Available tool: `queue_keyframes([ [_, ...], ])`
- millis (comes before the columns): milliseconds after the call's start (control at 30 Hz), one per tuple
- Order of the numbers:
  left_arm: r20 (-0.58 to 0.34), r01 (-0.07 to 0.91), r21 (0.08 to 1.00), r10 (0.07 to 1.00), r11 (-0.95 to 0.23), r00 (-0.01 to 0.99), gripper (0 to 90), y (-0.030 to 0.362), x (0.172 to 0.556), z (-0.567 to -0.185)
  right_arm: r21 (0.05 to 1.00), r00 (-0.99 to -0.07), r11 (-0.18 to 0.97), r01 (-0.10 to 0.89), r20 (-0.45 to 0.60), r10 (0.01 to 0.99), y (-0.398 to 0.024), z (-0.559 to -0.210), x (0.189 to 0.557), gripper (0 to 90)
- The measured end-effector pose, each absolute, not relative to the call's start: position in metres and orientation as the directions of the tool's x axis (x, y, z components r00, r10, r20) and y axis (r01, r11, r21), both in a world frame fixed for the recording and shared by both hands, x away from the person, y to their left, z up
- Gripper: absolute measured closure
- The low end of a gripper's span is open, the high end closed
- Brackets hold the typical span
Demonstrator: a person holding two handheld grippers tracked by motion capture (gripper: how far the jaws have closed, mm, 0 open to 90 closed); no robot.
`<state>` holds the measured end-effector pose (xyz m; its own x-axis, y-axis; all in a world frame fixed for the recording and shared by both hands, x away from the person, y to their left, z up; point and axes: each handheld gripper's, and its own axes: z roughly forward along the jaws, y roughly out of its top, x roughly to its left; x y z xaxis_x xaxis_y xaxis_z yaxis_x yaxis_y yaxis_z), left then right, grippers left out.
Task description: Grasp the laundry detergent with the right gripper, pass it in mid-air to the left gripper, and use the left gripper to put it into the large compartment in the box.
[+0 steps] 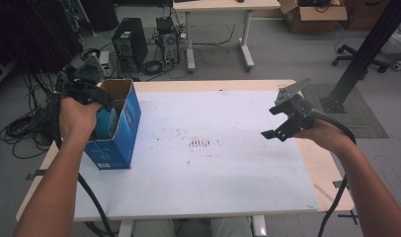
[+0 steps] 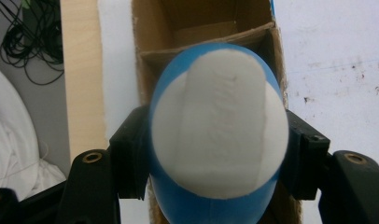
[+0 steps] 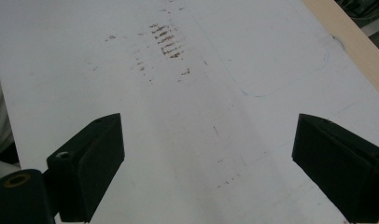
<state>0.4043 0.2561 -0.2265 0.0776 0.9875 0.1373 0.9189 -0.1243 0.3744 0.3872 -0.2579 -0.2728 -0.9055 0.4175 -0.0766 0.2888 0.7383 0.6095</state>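
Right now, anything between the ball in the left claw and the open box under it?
Nothing visible. The ball sits clamped in the left claw right above the box; its open compartments below look empty.

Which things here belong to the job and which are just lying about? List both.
In the job:
- blue and white ball, clamped in the left gripper
- blue box, open below the ball

Lying about:
- computer tower on the floor
- cardboard box
- office chair

High view overlooks white board (image 1: 213, 163); gripper views face it closely.
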Motion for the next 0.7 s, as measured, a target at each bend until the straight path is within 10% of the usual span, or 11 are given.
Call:
queue_keyframes([
  [700,0.116,0.930,0.349,0.990,-0.120,0.084,37.8,0.259,0.407,-0.269,0.612,-0.898,0.728,0.309,-0.063,0.435,-0.263,-0.279,0.387,8.8],
])
